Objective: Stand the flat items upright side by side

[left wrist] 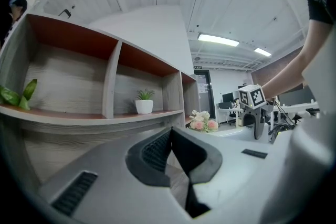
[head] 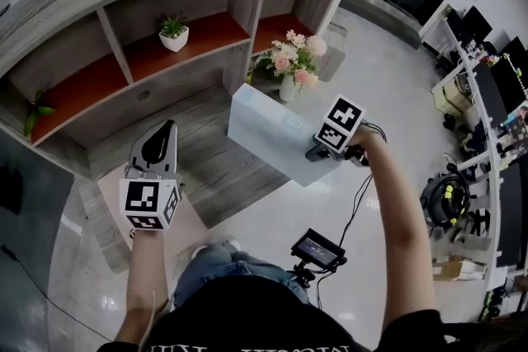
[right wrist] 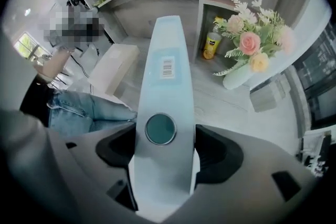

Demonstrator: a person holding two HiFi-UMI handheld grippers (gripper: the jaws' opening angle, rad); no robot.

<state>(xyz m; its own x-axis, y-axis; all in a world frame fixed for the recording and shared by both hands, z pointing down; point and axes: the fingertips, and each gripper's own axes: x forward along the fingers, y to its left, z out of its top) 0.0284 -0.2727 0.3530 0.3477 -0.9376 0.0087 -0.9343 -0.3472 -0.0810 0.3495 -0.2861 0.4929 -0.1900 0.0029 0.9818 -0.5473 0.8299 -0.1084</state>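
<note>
My right gripper (head: 322, 151) points steeply down and is shut on a flat pale blue box (head: 272, 128), held tilted in the air over the grey wooden ledge (head: 210, 169). In the right gripper view the box (right wrist: 167, 60) runs away from me between the two pads (right wrist: 210, 152), narrow edge up. That edge bears a barcode label and a round teal disc. My left gripper (head: 165, 129) hovers level at the left, pointing toward the shelf unit. Its jaws (left wrist: 170, 131) are shut with nothing between them.
The wooden shelf unit (head: 239, 0) with red-orange boards holds a small potted plant (head: 174, 33). A vase of pink flowers (head: 293, 66) stands at its right end, with a yellow bottle (right wrist: 212, 42) behind. A beige block (right wrist: 113, 68) sits on the floor near my legs.
</note>
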